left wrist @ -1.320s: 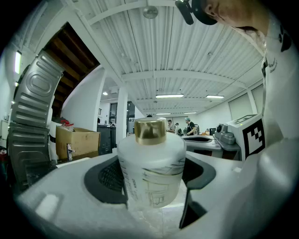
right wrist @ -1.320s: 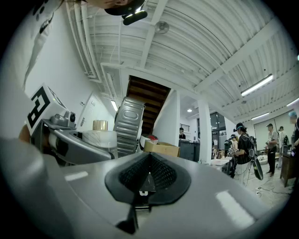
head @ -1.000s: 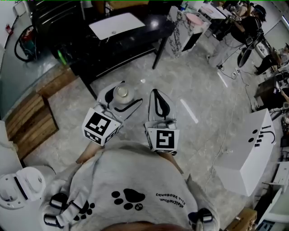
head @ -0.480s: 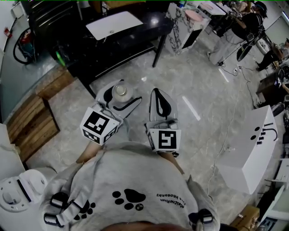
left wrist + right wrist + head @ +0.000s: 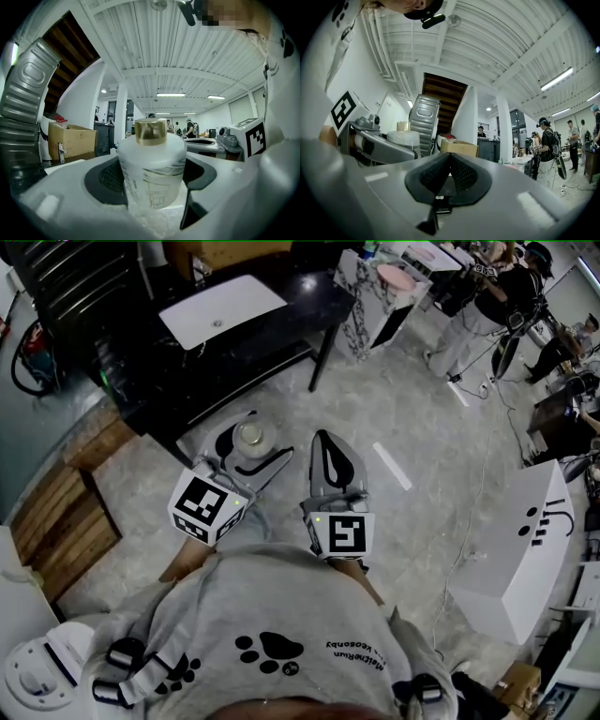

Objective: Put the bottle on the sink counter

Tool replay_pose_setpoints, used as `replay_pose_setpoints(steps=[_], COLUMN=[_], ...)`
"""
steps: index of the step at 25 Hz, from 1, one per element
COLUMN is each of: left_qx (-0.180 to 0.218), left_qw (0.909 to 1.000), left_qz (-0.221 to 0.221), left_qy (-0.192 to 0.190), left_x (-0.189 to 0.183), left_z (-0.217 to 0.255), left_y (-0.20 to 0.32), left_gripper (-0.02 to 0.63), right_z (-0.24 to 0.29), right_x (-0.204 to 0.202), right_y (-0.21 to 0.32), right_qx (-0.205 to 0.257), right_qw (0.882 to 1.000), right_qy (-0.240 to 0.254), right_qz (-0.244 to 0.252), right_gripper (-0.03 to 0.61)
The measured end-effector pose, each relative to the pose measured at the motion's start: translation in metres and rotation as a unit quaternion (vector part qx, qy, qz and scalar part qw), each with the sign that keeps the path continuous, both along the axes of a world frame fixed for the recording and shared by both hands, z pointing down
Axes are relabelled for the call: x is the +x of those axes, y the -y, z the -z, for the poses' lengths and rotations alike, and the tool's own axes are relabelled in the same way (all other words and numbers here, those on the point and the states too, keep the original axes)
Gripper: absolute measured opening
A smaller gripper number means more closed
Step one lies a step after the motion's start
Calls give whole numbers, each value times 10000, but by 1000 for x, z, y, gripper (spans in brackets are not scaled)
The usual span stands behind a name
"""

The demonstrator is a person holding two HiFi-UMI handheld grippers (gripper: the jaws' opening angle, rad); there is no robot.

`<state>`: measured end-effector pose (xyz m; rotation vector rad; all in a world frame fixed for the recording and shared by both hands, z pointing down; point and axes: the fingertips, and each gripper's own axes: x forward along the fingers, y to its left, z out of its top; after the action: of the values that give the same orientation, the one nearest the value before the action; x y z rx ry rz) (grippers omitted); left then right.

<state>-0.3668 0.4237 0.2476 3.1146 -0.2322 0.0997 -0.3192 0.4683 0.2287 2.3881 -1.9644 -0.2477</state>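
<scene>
A white bottle (image 5: 250, 437) with a gold cap stands upright between the jaws of my left gripper (image 5: 251, 448), which is shut on its body. In the left gripper view the bottle (image 5: 151, 173) fills the middle, with a jaw pressed against each side. My right gripper (image 5: 325, 442) is beside it to the right, shut and empty; its jaws (image 5: 449, 159) meet with nothing between them. The bottle (image 5: 404, 136) also shows at the left of the right gripper view. Ahead stands a black counter (image 5: 281, 329) with a white sink basin (image 5: 222, 310) set in it.
Wooden pallets (image 5: 56, 512) lie on the floor at the left. A white box (image 5: 520, 559) stands at the right, a white round device (image 5: 42, 676) at the bottom left. A marble-patterned cabinet (image 5: 370, 296) and people (image 5: 487, 306) are at the back right.
The black counter has come a little nearer and lower in the head view. Both grippers keep their places before the body, the left still shut on the bottle.
</scene>
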Motion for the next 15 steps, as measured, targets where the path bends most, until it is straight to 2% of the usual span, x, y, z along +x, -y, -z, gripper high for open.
replay_pose_setpoints(steps=[9,15], left_qx=[64,142], left_qw=[9999,9995], left_qz=[-127,-295], left_qy=[7,-1], left_x=[48,69], left_z=[2,-3], left_y=[101,146], left_gripper=[344,344], right_z=[6,-1], right_x=[44,63], right_y=[101,142], right_qx=[-2,-100], right_qw=[10000,9996], right_qy=[-71,-104], right_qz=[-51,-257], right_gripper=[2,2])
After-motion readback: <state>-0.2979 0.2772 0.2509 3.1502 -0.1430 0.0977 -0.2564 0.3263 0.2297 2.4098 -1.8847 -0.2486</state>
